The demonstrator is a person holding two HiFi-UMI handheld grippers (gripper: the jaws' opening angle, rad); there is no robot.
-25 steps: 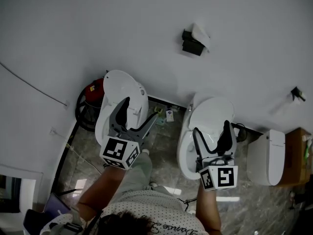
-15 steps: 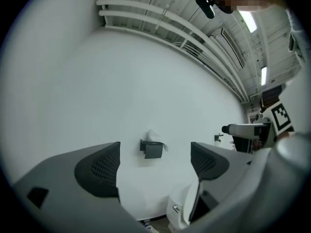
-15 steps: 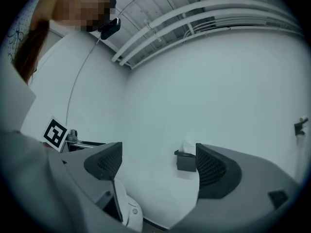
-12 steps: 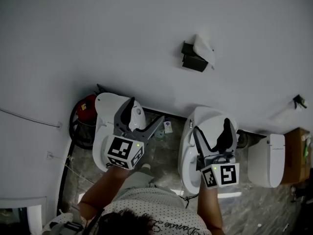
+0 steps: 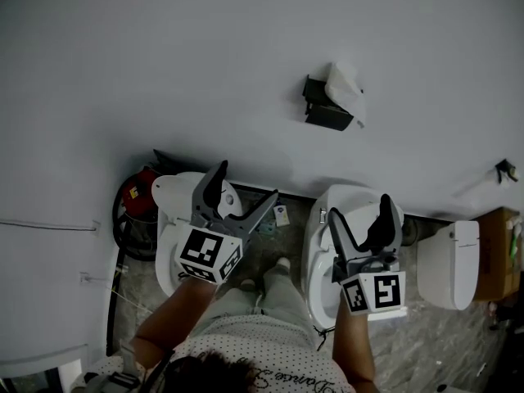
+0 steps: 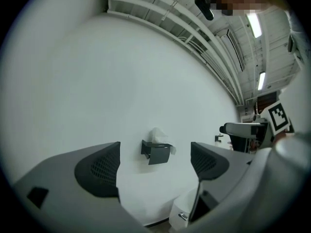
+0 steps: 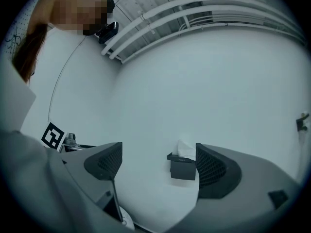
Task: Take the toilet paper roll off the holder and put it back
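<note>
A black holder [image 5: 326, 107] is fixed to the white wall, with white toilet paper [image 5: 345, 83] sticking out of its top. It shows between the jaws in the left gripper view as the holder [image 6: 157, 152] with paper [image 6: 157, 135], and in the right gripper view as the holder [image 7: 182, 167] with paper [image 7: 185, 148]. My left gripper [image 5: 246, 185] and right gripper [image 5: 360, 211] are both held well below and short of it. Both stand open and empty. The same shows for the left gripper [image 6: 154, 166] and right gripper [image 7: 158, 166] in their own views.
Two white toilets [image 5: 173, 207] [image 5: 350, 199] stand against the wall under my grippers. A third white fixture [image 5: 448, 262] and a brown box [image 5: 499, 252] are at the right. A red bucket [image 5: 133, 193] sits at the left. A small black hook [image 5: 505, 170] is on the wall.
The head view has tilted, so the toilets sit lower in it. My left gripper has shifted a little to the right with its jaws slightly wider. Both grippers stay empty.
</note>
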